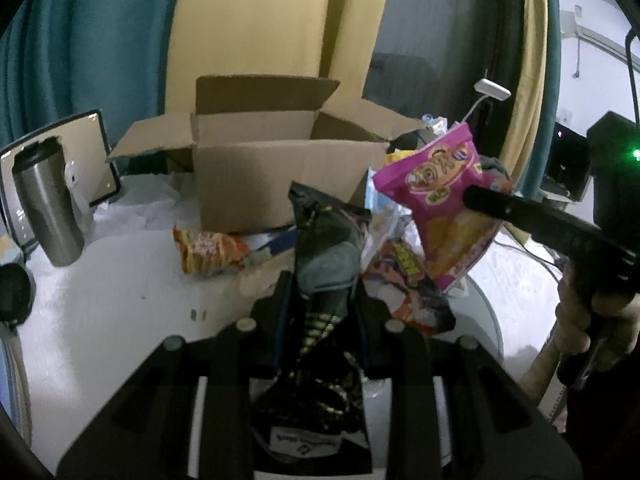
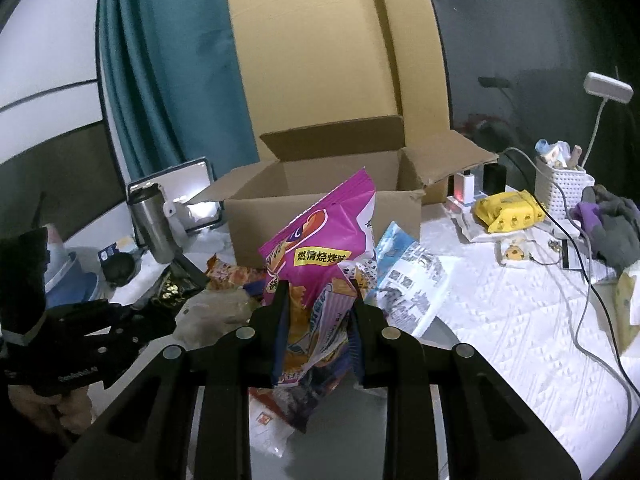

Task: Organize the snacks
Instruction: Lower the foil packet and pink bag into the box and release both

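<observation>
both tongs clamped on snacks, left tongs (image 1: pixel 320 292) on black packet (image 1: pixel 320 248), right tongs (image 2: pixel 318 300) on pink bag (image 2: pixel 320 236); open cardboard box (image 2: pixel 320 204) lay straight ahead, right nearer.

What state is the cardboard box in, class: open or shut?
Open. The cardboard box has its flaps folded outward and upward, and the right wrist view looks into its bare interior walls; its floor is hidden.

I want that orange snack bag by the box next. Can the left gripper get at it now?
Probably not yet: the left gripper is shut on the black snack bag. The orange snack bag itself lies uncovered.
</observation>
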Motion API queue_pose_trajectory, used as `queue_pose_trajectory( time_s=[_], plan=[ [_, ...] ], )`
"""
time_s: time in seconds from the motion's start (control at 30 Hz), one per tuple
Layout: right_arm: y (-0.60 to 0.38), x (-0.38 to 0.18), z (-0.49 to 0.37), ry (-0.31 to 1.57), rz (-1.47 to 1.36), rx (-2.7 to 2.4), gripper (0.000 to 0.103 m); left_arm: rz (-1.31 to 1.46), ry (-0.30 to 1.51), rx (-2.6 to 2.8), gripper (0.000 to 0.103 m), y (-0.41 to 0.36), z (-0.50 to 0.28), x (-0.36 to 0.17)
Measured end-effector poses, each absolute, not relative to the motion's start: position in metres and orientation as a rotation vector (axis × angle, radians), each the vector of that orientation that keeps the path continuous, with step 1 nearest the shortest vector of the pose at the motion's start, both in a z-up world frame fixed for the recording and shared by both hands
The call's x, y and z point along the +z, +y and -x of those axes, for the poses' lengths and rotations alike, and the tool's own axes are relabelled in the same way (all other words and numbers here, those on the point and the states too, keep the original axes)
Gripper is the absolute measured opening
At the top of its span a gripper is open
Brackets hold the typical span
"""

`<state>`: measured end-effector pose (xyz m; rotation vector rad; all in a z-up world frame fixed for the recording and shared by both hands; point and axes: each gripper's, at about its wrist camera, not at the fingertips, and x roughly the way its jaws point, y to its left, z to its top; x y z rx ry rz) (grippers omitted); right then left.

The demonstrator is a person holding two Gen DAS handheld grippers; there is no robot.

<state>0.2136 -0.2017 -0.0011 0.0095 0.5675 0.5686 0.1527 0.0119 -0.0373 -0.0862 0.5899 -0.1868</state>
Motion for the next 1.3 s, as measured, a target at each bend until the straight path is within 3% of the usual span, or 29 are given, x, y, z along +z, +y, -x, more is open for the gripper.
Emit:
queue_pose_trajectory(
  time_s=[0.77,1.3],
  plan=[
    [-0.217,0.028,-0.288,0.539,-0.054,0.553,0.028,0.059,0.523,-0.185,0.028,0.015,-0.238,0.010],
    [-0.186,0.044,-0.352,0.512,-0.014,0.574,0.028,0.072,0.493,-0.138,0.028,0.069,-0.323,0.022]
  ],
)
